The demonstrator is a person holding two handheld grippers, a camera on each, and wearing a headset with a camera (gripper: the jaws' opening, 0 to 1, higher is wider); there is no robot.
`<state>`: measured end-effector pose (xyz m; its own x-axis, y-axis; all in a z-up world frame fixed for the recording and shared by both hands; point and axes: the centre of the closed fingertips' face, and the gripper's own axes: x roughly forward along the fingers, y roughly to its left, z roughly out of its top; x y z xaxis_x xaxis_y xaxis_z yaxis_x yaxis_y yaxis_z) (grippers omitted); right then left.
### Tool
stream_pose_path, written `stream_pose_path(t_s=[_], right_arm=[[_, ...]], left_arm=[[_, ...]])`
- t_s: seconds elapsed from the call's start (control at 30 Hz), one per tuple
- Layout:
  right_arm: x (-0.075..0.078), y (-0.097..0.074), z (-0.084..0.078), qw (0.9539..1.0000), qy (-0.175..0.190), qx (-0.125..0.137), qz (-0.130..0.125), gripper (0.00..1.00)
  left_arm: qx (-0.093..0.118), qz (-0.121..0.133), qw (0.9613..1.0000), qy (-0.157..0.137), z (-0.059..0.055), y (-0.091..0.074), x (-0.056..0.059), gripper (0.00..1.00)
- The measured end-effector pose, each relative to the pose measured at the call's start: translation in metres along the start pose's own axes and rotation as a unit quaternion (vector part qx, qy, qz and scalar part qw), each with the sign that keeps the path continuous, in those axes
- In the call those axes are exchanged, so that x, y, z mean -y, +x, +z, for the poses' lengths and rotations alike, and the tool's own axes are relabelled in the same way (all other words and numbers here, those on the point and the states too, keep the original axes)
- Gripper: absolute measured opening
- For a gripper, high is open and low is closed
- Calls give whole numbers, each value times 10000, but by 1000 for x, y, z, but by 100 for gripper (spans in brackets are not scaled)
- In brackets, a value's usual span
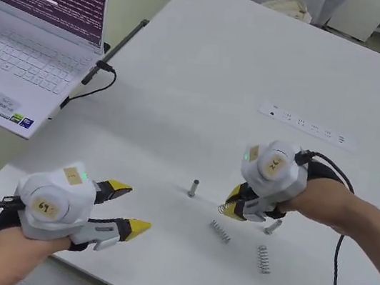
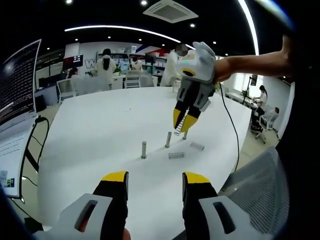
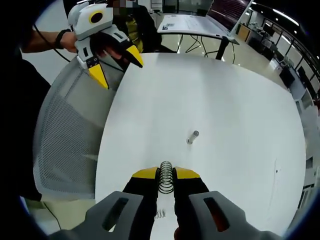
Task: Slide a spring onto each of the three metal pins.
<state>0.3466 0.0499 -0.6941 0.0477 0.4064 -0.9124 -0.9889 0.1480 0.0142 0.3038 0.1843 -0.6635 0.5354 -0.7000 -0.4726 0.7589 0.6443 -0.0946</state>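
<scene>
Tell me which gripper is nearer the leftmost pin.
Right. The right gripper, shut on a spring, hangs just right of the pin. The left gripper is open and farther off, to the pin's left and nearer the person.

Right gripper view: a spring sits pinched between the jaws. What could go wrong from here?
The spring is pinched across its coils by the right gripper; it may squirt out or tilt when meeting a pin. That slim pin stands upright, so a sideways nudge might tip it. Two loose springs lie nearby and could get swept away.
</scene>
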Motion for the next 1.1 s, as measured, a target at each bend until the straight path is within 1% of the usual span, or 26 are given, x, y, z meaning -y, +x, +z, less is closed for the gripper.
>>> stream_pose_path(t_s=[0.23, 0.33, 0.5, 0.73, 0.87, 1.1], right_arm=[[14, 7, 5, 9991, -336, -273, 8, 9], [18, 10, 7, 9987, -402, -319, 26, 9], [27, 15, 16, 9982, -488, -340, 58, 9], [37, 23, 26, 9976, -589, -357, 94, 9], [43, 26, 30, 9976, -600, -340, 94, 9], [49, 32, 32, 9970, -658, -383, 142, 9]], left_arm=[[25, 3, 10000, -9, 2, 0, 0, 38], [44, 5, 10000, -28, 3, 0, 0, 38], [59, -13, 10000, -68, 3, 0, 0, 40], [45, 59, 9999, -121, 1, -2, -3, 41], [28, 96, 9998, -159, 0, -3, -5, 43], [9, 138, 9996, -243, -2, -5, -8, 43]])
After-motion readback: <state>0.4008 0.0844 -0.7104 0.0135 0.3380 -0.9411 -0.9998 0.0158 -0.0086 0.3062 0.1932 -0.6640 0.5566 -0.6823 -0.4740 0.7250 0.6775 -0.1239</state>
